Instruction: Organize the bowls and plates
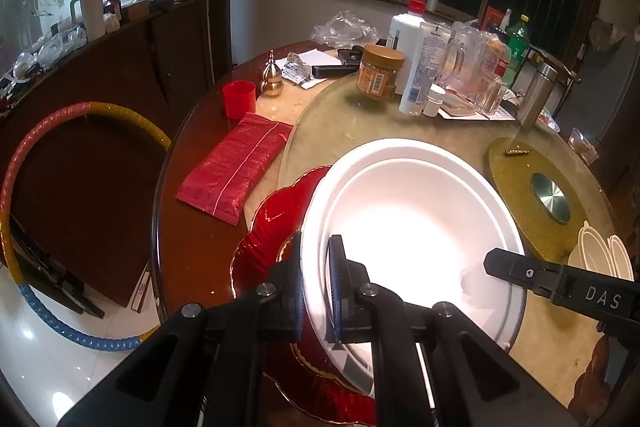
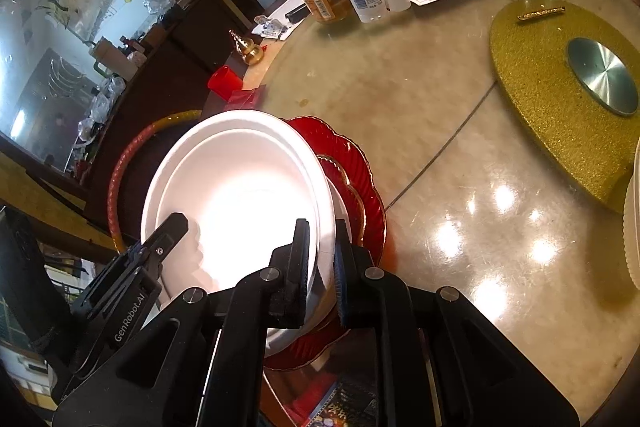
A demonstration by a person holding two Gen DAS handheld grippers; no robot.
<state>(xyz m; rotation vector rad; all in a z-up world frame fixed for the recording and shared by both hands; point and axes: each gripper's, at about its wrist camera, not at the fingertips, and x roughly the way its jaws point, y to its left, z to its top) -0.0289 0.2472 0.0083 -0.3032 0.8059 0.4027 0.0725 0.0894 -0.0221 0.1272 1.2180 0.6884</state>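
Note:
A large white bowl [image 1: 416, 211] sits over red scalloped plates [image 1: 276, 215] at the table's near edge. My left gripper [image 1: 318, 267] is shut on the bowl's left rim, one finger inside and one outside. My right gripper [image 2: 322, 255] is shut on the bowl's [image 2: 240, 187] right rim, and also shows in the left wrist view [image 1: 516, 267]. The red plates [image 2: 352, 167] lie under the bowl. My left gripper shows at the bowl's left rim in the right wrist view [image 2: 168, 231]. Cream bowls [image 1: 600, 255] stand at the right.
A gold turntable mat [image 2: 552, 99] with a metal disc lies on the glass top. Jars, bottles and a glass jug [image 1: 420, 67] crowd the far side. A red packet [image 1: 236, 163] and red cup [image 1: 239, 99] lie left. A hoop [image 1: 60, 211] leans beside the table.

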